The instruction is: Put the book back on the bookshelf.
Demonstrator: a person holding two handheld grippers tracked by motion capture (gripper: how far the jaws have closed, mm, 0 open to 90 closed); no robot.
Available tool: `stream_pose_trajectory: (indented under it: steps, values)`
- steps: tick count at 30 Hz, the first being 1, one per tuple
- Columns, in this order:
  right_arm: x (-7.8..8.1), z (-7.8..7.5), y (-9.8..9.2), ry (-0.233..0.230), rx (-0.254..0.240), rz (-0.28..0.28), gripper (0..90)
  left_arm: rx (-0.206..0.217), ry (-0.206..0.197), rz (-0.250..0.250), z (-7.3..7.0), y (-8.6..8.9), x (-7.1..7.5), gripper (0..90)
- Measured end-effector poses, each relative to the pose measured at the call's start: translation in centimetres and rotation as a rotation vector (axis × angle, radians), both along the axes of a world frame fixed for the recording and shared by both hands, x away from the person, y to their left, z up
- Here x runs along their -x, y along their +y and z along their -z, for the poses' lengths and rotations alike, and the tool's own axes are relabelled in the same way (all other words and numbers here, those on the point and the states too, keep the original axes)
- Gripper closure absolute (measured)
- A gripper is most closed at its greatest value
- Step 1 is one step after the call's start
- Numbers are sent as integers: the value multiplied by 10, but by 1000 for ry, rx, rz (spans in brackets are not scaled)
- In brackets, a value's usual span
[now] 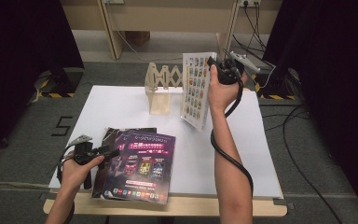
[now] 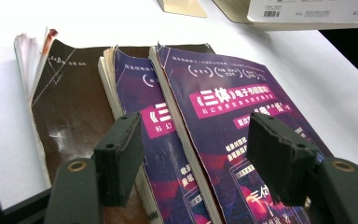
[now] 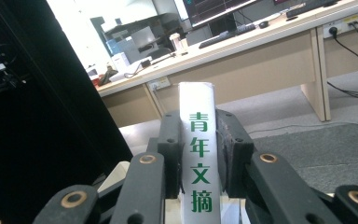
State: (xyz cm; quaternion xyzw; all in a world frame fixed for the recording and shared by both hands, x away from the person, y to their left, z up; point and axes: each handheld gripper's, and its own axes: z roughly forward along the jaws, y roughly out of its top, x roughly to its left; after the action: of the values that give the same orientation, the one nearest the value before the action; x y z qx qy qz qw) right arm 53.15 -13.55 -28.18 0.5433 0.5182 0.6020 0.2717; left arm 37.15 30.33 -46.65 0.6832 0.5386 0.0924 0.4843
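Three books point(image 1: 133, 163) lie fanned under the left gripper point(image 1: 103, 152), spines stepped so one can be picked singly; its jaws stand spread above the two purple covers. Right gripper point(image 1: 213, 63) lifts a magazine point(image 1: 196, 88), spine point(image 3: 199, 158) pinched between its jaws, just beside the rack point(image 1: 162, 88), likely its slot

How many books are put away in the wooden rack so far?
None stands in the folding wooden book rack yet. The right gripper is shut on a white book with a colourful grid cover, lifted beside the rack. Three remain flat: two purple paperbacks and a brown one, with the left gripper open over them.
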Motion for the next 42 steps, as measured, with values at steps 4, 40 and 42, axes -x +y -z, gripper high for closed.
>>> stream_pose_trajectory:
  steps: [4, 40, 42]
  values:
    - [-3, 1, 3, -3, 9, 7, 744, -2, 1, 3, 0, -1, 0, 351]
    - [-30, -9, 22, -45, 43, 51, 743, -7, 7, 4, 2, 0, 0, 352]
    - [-28, -7, 23, -51, 45, 48, 744, -5, 6, 2, 2, 0, 0, 352]
